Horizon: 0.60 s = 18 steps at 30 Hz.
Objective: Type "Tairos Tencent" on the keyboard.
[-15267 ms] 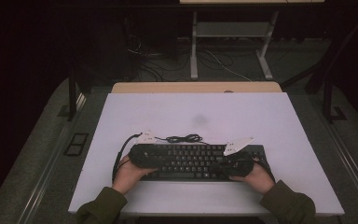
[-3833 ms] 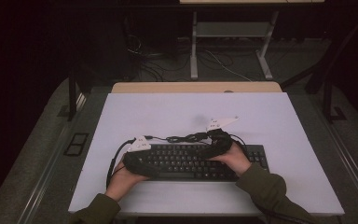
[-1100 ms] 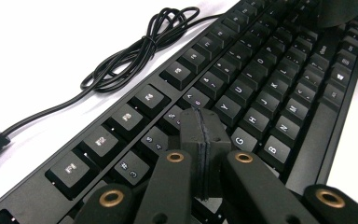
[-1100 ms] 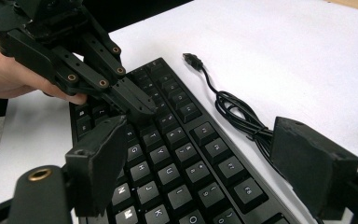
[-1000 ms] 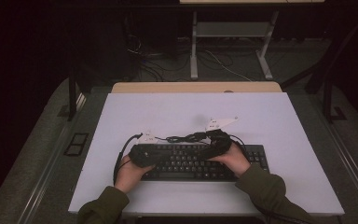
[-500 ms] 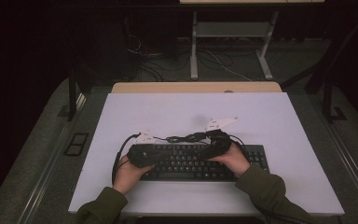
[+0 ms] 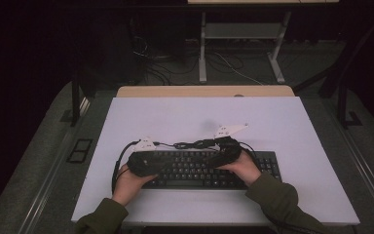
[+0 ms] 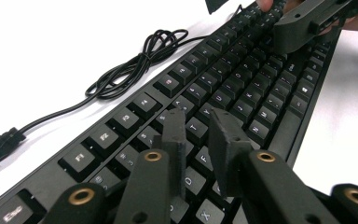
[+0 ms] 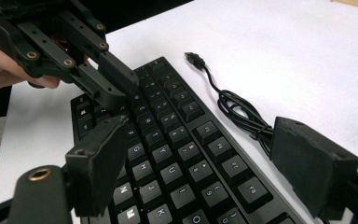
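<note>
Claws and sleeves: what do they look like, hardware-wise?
Both claws are matte black. The left claw has two flat rectangular pads on linkage arms with brass-coloured pivot bushings. The right claw has thicker, blocky black pads and the same brass bushing. In the high view each carries a pale three-cornered plate on top, and black cables trail from them. The person wears olive-green long sleeves.

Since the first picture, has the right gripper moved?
Yes: the right gripper has shifted left, from the right end of the keyboard toward its middle.
</note>
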Motion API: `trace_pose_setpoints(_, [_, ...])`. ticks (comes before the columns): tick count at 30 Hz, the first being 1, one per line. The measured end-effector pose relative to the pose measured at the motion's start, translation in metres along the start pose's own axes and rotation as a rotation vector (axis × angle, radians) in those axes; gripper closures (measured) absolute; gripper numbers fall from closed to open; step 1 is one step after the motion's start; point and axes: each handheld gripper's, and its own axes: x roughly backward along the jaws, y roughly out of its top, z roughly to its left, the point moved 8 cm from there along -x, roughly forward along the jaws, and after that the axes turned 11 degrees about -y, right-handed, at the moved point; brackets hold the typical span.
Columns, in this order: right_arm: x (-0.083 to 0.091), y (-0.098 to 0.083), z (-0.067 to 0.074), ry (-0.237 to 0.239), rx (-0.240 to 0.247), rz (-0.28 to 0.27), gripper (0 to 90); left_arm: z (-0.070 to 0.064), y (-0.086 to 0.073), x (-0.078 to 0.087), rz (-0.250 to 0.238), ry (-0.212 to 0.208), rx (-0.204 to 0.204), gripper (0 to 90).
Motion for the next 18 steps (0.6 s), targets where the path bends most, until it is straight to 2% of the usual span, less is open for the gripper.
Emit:
trace_pose_setpoints(7, [0.0016,-0.0018,-0.0013,-0.006,-0.001,0.003,18.9,0.0008,-0.0034,0.0055,-0.01,-0.011,0.005,58.9])
trace_pose_setpoints(11, [0.003,-0.0022,-0.0022,-0.007,-0.003,0.005,19.1,0.0,-0.0049,0.007,-0.021,-0.021,0.009,41.6])
trace_pose_setpoints(14, [0.0041,-0.0038,-0.0034,-0.012,0.0,0.01,21.2,0.0009,-0.0052,0.0059,-0.02,-0.005,0.006,29.2])
trace_pose_setpoints(18, [0.0061,-0.0048,-0.0044,-0.012,0.0,0.017,24.0,0.0011,-0.006,0.0038,-0.016,-0.003,0.0,21.1])
